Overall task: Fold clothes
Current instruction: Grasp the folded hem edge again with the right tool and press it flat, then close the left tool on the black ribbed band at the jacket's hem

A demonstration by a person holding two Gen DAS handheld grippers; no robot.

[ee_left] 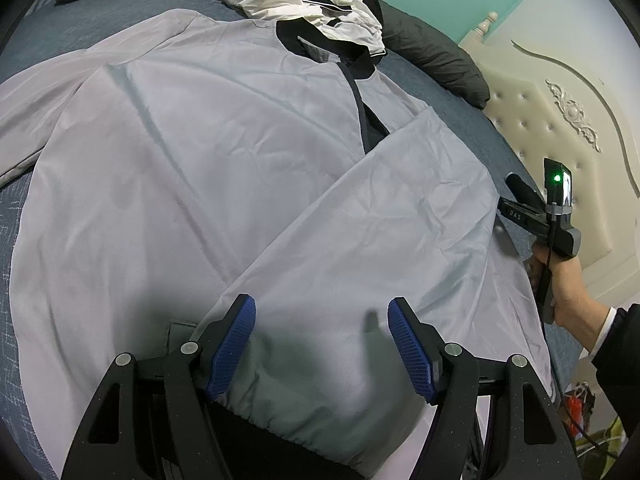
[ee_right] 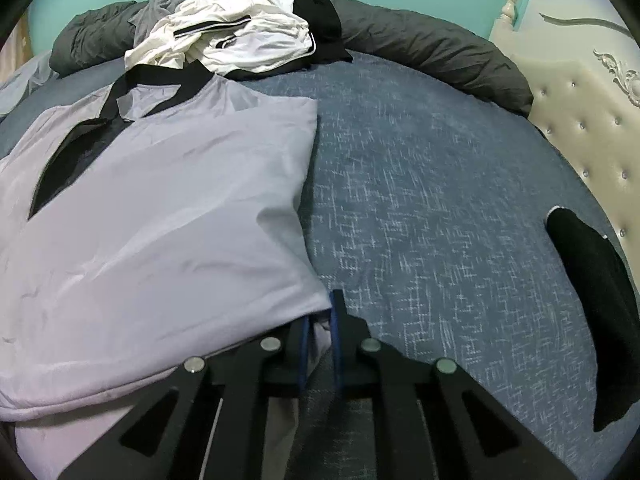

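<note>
Smooth, faintly glossy cloth jacket (ee_left: 224,152) on rough-woven bedspread (ee_right: 432,208).

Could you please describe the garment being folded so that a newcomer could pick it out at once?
On the blue bedspread, in front of the heap of clothes by the teal wall, a pale grey jacket lies spread flat. Unlike the crumpled white and dark pieces behind, it is smooth, with a black collar and black front opening.

Only one marking showed: small pale letters on the black side rail of the right gripper (ee_left: 505,204), as seen from the left wrist, looking like "UAS" but too small to read with certainty. Nothing else in either view carried legible text.
</note>
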